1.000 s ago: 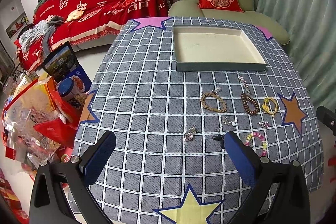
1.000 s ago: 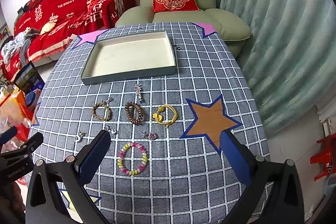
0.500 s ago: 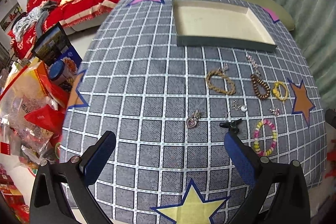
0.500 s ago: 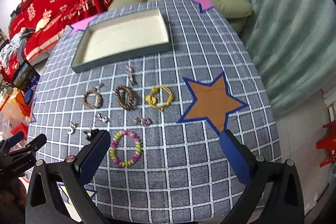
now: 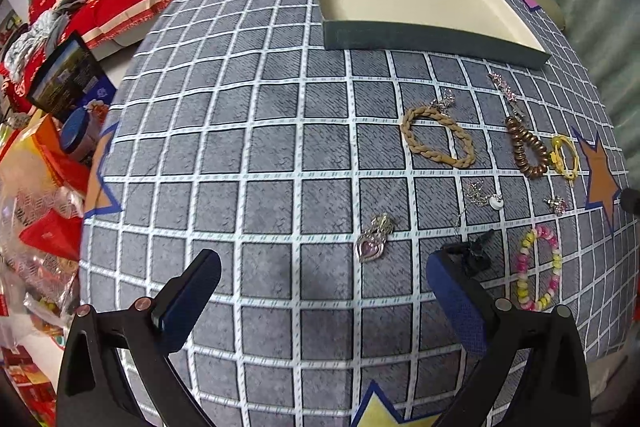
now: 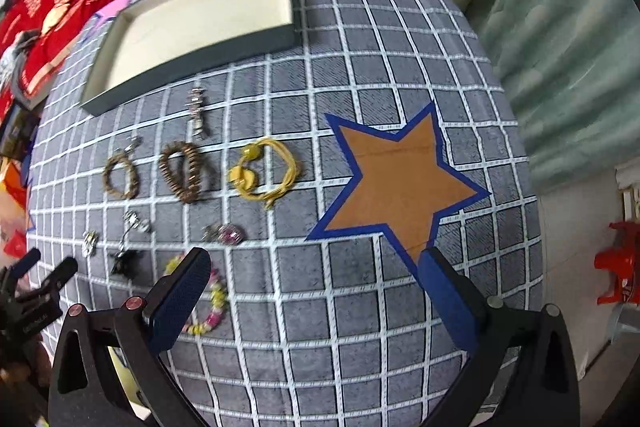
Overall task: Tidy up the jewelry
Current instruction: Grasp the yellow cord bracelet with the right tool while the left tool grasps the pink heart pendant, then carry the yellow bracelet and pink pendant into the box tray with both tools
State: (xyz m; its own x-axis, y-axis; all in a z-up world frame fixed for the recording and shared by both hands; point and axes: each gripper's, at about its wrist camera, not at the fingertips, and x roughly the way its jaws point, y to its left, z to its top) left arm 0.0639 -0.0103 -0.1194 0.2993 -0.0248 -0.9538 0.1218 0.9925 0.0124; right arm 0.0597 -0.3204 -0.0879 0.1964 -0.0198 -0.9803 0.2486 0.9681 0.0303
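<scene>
Left gripper (image 5: 322, 291): jaws spread wide, holding nothing, above the grid-patterned tablecloth (image 5: 256, 155). A heart pendant (image 5: 372, 245) lies just beyond, between the fingers. Right gripper (image 6: 312, 289): likewise wide apart and empty, its left finger over the pastel bead bracelet (image 6: 212, 301). Remaining jewelry (braided bracelet (image 5: 438, 137), brown bead bracelet (image 5: 526, 151), yellow cord bracelet (image 6: 264, 173)) lies loose on the cloth. The shallow tray (image 5: 432, 39) sits at the far side, unfilled.

Bare tablecloth (image 5: 256, 155) left of heart pendant (image 5: 371, 245)
</scene>
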